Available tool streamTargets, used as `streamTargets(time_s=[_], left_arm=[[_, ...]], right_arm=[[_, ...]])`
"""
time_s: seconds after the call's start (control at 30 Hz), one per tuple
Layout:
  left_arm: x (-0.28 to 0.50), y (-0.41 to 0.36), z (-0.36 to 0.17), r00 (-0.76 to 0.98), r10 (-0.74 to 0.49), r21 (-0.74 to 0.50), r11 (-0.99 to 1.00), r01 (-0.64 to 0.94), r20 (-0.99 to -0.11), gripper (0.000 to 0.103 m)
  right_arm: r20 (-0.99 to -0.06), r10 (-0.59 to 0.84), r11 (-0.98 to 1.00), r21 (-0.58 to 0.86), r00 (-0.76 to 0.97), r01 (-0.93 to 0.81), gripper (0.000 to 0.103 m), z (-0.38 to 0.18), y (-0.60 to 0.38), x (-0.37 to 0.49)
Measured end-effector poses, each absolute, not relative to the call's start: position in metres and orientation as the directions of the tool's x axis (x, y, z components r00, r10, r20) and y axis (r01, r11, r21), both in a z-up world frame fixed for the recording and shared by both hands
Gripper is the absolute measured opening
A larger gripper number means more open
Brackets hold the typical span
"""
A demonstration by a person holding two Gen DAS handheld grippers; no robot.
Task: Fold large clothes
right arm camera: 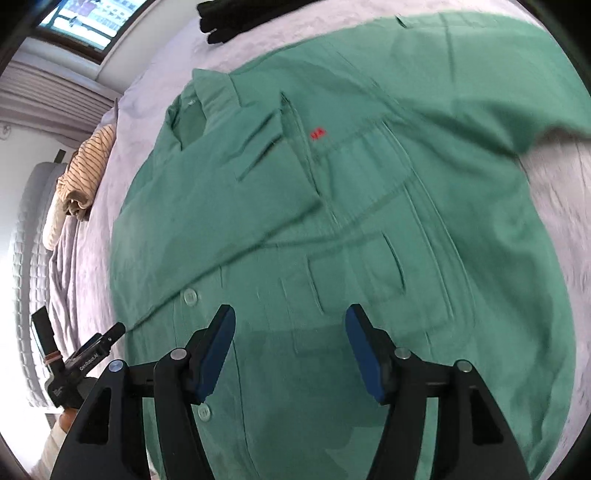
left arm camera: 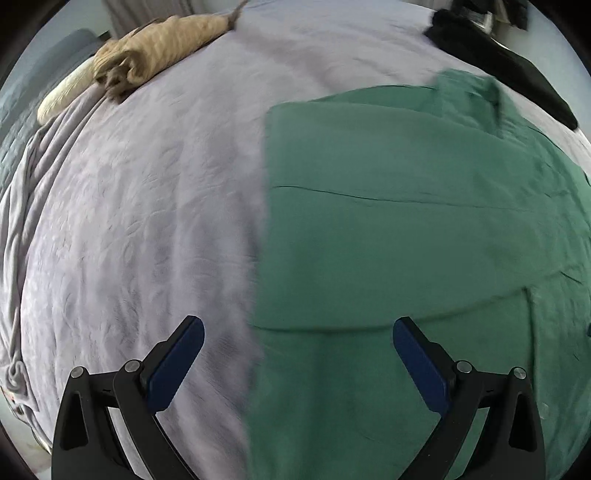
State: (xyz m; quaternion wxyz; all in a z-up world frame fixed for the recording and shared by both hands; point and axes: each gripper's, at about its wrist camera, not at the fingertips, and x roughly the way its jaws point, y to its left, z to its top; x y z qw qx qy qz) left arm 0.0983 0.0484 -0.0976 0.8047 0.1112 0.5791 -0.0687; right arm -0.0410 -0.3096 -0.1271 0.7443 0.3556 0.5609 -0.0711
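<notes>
A large green button-up shirt (right arm camera: 332, 221) lies spread front-up on the bed, its left sleeve folded across the chest; it fills the right half of the left wrist view (left arm camera: 406, 229). My left gripper (left arm camera: 297, 332) is open and empty, hovering over the shirt's left edge. My right gripper (right arm camera: 290, 321) is open and empty above the shirt's lower front, near the buttons. The left gripper's body shows in the right wrist view (right arm camera: 79, 360) at the lower left.
The lilac bedspread (left arm camera: 147, 206) covers the bed. A tan striped garment (left arm camera: 159, 51) lies folded at the far side, also in the right wrist view (right arm camera: 88, 166). Dark clothes (left arm camera: 498, 62) lie at the far right. A window (right arm camera: 88, 22) is beyond.
</notes>
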Motion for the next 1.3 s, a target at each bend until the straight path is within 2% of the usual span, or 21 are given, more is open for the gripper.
streamTargets(time_s=[0.13, 0.2, 0.3, 0.53, 0.57, 0.63, 1.1, 1.3], left_arm=[[0.083, 0.013, -0.09, 0.333, 0.017, 0.12, 0.949, 0.292, -0.943, 0.103], [0.075, -0.002, -0.087, 0.337, -0.01, 0.098, 0.948, 0.304, -0.941, 0.103], [0.069, -0.025, -0.085, 0.322, -0.063, 0.047, 0.945, 0.325, -0.945, 0.103], [0.058, -0.07, -0.081, 0.277, -0.084, 0.034, 0.918, 0.395, -0.957, 0.103], [0.056, -0.075, -0.08, 0.276, -0.086, 0.035, 0.913, 0.406, -0.957, 0.103], [0.053, -0.084, -0.079, 0.272, -0.086, 0.04, 0.903, 0.428, -0.958, 0.103], [0.032, -0.139, -0.08, 0.214, -0.043, 0.087, 0.821, 0.564, -0.976, 0.103], [0.022, -0.157, -0.086, 0.175, -0.048, 0.07, 0.786, 0.614, -0.983, 0.103]], right_arm=[[-0.864, 0.32, 0.705, 0.491, 0.389, 0.512, 0.073, -0.127, -0.314, -0.05], [-0.852, 0.33, 0.691, 0.512, 0.407, 0.51, 0.082, -0.125, -0.318, -0.055], [-0.837, 0.338, 0.676, 0.534, 0.43, 0.508, 0.083, -0.123, -0.328, -0.063], [-0.799, 0.336, 0.603, 0.59, 0.499, 0.538, 0.087, -0.122, -0.353, -0.084], [-0.79, 0.338, 0.589, 0.602, 0.512, 0.539, 0.09, -0.123, -0.355, -0.087], [-0.772, 0.345, 0.564, 0.625, 0.534, 0.54, 0.103, -0.125, -0.357, -0.091], [-0.646, 0.339, 0.375, 0.759, 0.684, 0.532, 0.103, -0.133, -0.338, -0.108], [-0.637, 0.356, 0.359, 0.769, 0.684, 0.529, 0.103, -0.137, -0.328, -0.117]])
